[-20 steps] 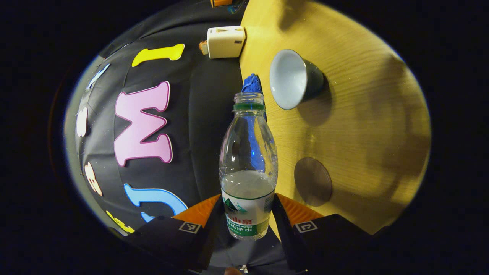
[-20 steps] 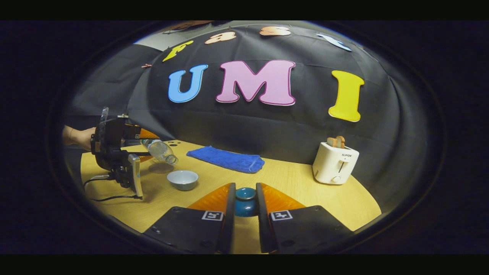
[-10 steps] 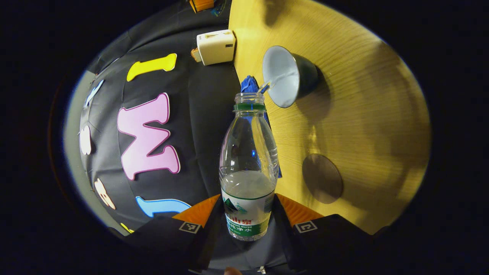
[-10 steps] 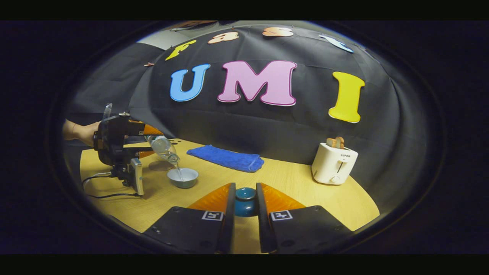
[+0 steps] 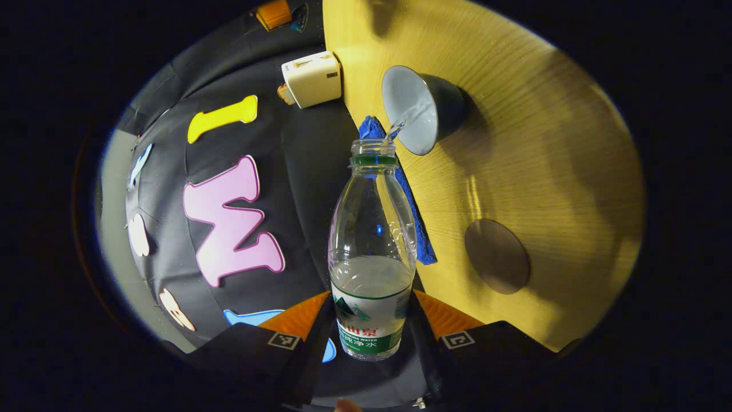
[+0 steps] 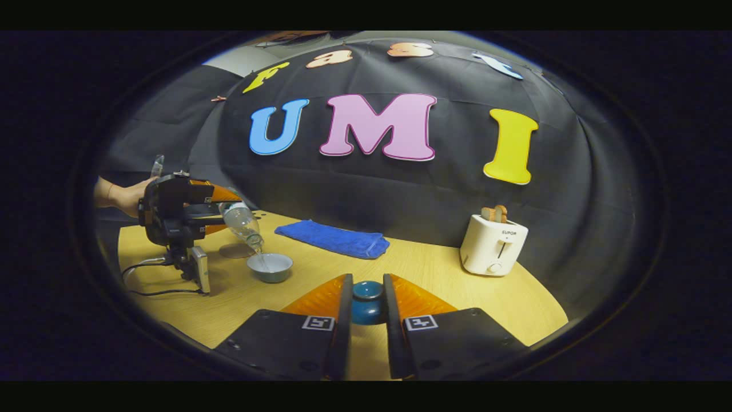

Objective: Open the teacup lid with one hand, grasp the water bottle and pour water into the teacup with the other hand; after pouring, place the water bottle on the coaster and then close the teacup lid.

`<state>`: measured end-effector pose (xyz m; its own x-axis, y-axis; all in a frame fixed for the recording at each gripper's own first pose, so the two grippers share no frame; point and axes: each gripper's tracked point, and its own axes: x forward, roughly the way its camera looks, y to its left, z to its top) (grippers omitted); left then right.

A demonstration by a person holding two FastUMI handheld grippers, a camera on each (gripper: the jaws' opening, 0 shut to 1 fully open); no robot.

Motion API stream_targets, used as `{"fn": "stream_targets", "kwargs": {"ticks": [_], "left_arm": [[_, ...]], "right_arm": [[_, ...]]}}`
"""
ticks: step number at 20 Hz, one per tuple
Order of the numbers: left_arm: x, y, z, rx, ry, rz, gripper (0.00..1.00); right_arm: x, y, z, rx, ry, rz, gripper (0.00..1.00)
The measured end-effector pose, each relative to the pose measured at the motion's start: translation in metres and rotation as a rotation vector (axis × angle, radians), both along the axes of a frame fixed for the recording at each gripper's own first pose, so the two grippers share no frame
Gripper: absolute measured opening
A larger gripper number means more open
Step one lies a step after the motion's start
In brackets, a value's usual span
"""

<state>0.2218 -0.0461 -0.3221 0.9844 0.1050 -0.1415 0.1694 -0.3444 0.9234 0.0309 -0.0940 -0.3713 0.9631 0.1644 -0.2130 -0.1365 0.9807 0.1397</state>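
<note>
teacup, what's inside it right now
A thin stream of water runs from the tilted water bottle into the open teacup, and a little water shows inside. How full it is cannot be seen. The lid is off, in the right gripper.

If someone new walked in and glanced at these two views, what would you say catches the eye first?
First, the clear plastic water bottle, clamped in the left claw and tipped so a thin stream runs into the small pale-lined teacup on the wooden table. Next, the right claw holding the round teal teacup lid low over the table. Behind, a white toaster and a folded blue towel sit near the booth wall.
</note>
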Motion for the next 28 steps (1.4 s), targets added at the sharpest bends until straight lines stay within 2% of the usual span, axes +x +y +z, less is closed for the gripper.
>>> {"fn": "stream_targets", "kwargs": {"ticks": [1,3,4,5,6,7,8,22,25,26,27,28], "left_arm": [[0.001,0.000,0.002,0.015,-0.006,-0.007,0.74],[0.003,-0.001,0.003,0.022,-0.015,-0.019,0.74],[0.003,-0.002,0.005,0.030,-0.023,-0.025,0.75],[0.003,-0.003,0.006,0.036,-0.027,-0.030,0.74],[0.003,-0.004,0.005,0.042,-0.027,-0.038,0.74],[0.003,-0.006,0.008,0.052,-0.031,-0.049,0.74],[0.004,-0.008,0.011,0.063,-0.035,-0.060,0.74],[0.021,-0.042,0.061,0.269,-0.121,-0.281,0.74],[0.024,-0.049,0.067,0.289,-0.133,-0.312,0.74],[0.024,-0.051,0.068,0.288,-0.138,-0.322,0.74],[0.025,-0.053,0.068,0.283,-0.139,-0.329,0.74],[0.025,-0.055,0.069,0.279,-0.144,-0.335,0.74]], "right_arm": [[0.000,0.000,0.001,0.001,-0.004,-0.002,0.34],[0.000,0.000,0.002,-0.001,-0.009,-0.002,0.34],[-0.001,0.000,0.003,-0.001,-0.010,-0.001,0.30],[-0.001,-0.001,0.003,-0.002,-0.011,0.000,0.30],[-0.001,-0.001,0.003,-0.003,-0.011,0.000,0.34],[-0.002,-0.002,0.003,-0.003,-0.012,-0.001,0.30],[-0.003,-0.003,0.004,-0.002,-0.012,-0.001,0.34],[-0.006,-0.013,0.007,0.011,-0.024,-0.031,0.34],[-0.006,-0.019,0.009,0.002,-0.031,-0.037,0.34],[-0.006,-0.020,0.008,0.001,-0.029,-0.040,0.30],[-0.006,-0.021,0.008,0.001,-0.028,-0.043,0.34],[-0.006,-0.022,0.007,0.002,-0.027,-0.046,0.34]]}}
